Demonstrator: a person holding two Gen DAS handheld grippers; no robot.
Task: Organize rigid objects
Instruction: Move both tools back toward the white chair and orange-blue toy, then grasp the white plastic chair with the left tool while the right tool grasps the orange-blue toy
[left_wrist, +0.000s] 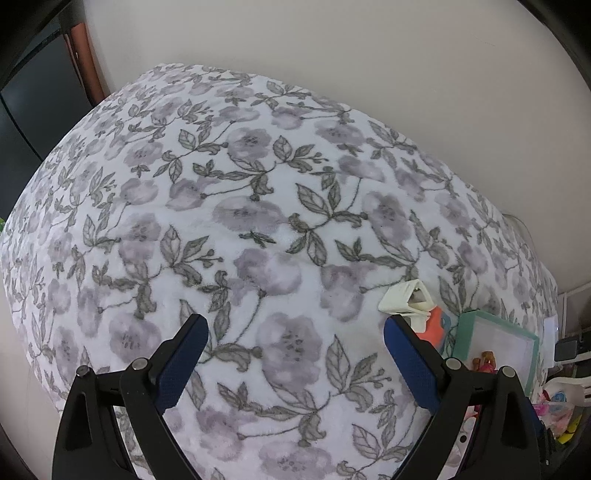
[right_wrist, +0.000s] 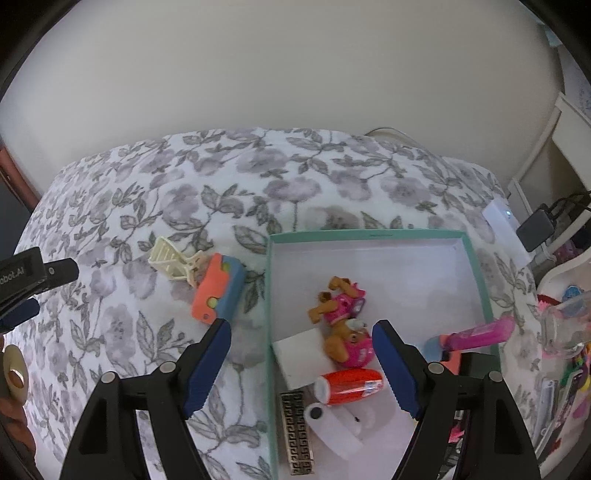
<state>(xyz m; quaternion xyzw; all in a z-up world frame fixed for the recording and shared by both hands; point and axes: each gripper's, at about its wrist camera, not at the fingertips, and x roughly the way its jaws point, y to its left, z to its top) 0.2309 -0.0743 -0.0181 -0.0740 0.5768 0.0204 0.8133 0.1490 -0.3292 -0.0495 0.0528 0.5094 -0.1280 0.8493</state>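
Both the left gripper (left_wrist: 295, 332) and right gripper (right_wrist: 301, 330) hang wide and empty. Just left of the teal box (right_wrist: 269, 295) on the bed lie an orange toy (right_wrist: 216, 291) and cream clip (right_wrist: 173, 260).

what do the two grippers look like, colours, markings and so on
Both match. The left gripper and right gripper each have two angular black plastic arms with round silver bolt heads at the pivots, ending in dark blue textured pads. In the right wrist view, the left gripper's black body shows at the left edge with partly cropped white lettering. No cables or sleeves are visible.
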